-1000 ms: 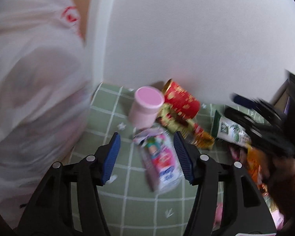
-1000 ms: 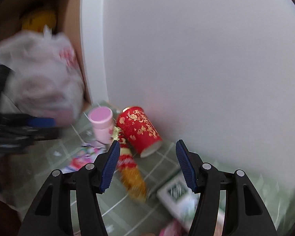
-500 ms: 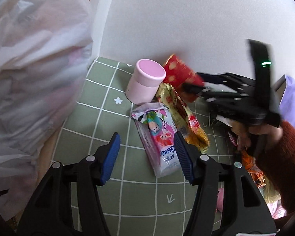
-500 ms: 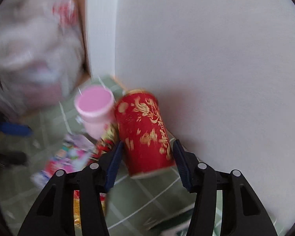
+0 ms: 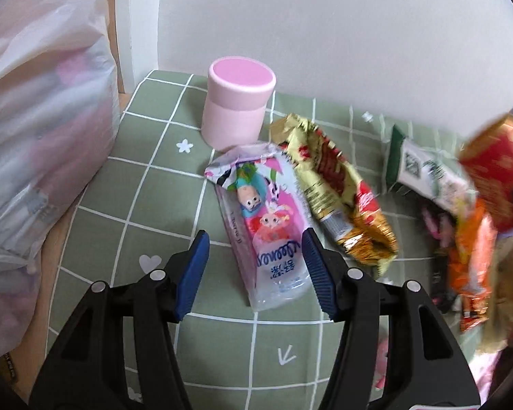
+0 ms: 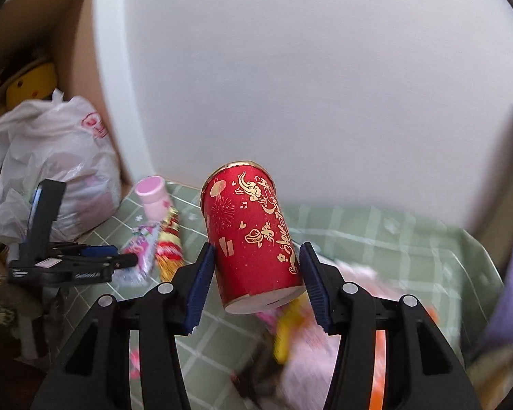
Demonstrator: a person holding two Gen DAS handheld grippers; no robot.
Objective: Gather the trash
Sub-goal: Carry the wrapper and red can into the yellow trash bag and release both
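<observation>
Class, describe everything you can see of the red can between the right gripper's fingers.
The red can is a cylinder with gold drawings of clouds, fireworks, a lantern and script, plus a gold rim at its far end. Its pale flat end faces the camera and bears a dark slot. It tilts slightly left, raised above the green checked cloth. The right gripper clamps it, one blue ribbed finger on each side. Nothing else visibly touches it. In the left view it appears only as a red blur.

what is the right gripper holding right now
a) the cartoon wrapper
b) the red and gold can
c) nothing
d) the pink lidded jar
b: the red and gold can sits clamped between the right gripper fingers, lifted off the green checked cloth.
</observation>
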